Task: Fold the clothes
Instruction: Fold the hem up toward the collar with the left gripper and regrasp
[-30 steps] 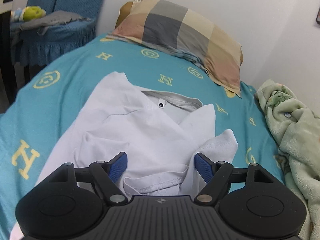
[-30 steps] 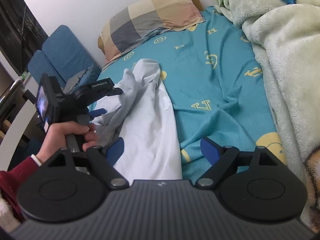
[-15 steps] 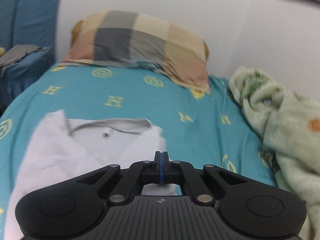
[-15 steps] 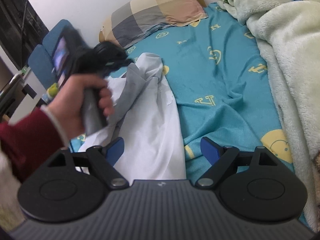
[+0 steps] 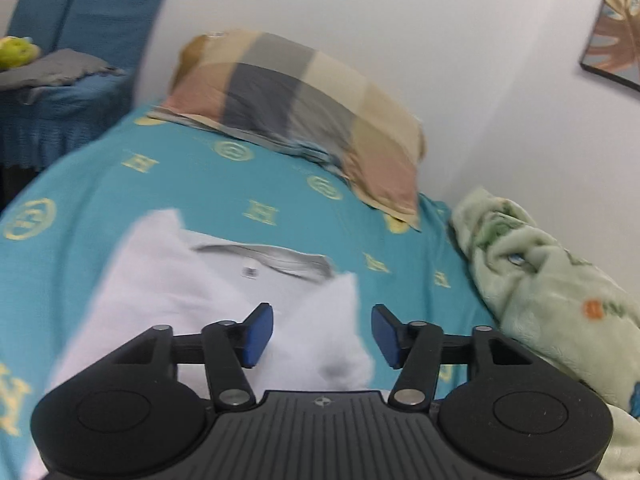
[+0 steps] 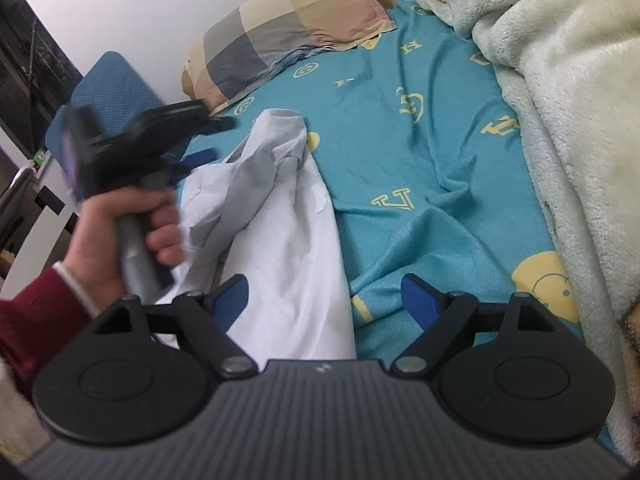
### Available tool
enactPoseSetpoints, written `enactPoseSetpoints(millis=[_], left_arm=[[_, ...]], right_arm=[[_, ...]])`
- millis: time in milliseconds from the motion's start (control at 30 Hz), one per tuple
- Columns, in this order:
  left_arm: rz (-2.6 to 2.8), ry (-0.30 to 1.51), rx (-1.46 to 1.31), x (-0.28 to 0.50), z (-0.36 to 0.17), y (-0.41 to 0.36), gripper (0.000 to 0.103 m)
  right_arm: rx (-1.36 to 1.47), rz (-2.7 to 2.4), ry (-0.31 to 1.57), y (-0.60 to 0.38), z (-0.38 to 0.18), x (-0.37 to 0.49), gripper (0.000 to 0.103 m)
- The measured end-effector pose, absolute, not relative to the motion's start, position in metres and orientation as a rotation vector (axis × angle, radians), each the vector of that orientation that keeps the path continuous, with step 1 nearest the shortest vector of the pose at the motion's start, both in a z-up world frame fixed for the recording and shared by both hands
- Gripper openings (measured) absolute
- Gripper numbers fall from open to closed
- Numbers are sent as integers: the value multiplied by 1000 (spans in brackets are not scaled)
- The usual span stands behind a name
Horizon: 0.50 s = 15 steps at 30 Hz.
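Left gripper [image 5: 322, 334] fingers spread wide above the white shirt [image 5: 208, 292], holding nothing, right gripper [image 6: 326, 300] fingers open too, shirt edge between them on the bed [image 6: 420, 168]

Both views are evenly and softly lit, bright enough to read colours, with no hard shadows and no glare. The left wrist view is smeared by motion blur: the pillow [image 5: 296, 120] at the head edge of the bed [image 5: 80, 248] and the white shirt [image 5: 192, 300] lose their outlines, while the left gripper [image 5: 322, 334] stays sharp. In the right wrist view the cloth and bedding are crisp, but the left hand [image 6: 120, 228] near the left edge is blurred. Fisheye distortion bends the wall [image 5: 400, 20] and bed edges, and dark vignetting fills the corners. Faint soft shadows sit in the folds of the blanket [image 6: 560, 80].
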<state>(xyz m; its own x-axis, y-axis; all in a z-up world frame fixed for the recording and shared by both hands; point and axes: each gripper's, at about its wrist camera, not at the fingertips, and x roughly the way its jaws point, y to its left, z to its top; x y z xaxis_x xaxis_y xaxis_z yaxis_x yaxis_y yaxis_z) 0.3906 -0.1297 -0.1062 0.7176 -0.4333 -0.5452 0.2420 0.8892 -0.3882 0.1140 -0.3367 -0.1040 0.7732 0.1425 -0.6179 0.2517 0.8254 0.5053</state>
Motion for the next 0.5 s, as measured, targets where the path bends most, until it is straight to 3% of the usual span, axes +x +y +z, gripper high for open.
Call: enactPoseSetpoints(millis=[500], left_arm=[[-361,889,-301,354,-121,-72,58]], right_arm=[[611,-59,722,-336,-108,117,85]])
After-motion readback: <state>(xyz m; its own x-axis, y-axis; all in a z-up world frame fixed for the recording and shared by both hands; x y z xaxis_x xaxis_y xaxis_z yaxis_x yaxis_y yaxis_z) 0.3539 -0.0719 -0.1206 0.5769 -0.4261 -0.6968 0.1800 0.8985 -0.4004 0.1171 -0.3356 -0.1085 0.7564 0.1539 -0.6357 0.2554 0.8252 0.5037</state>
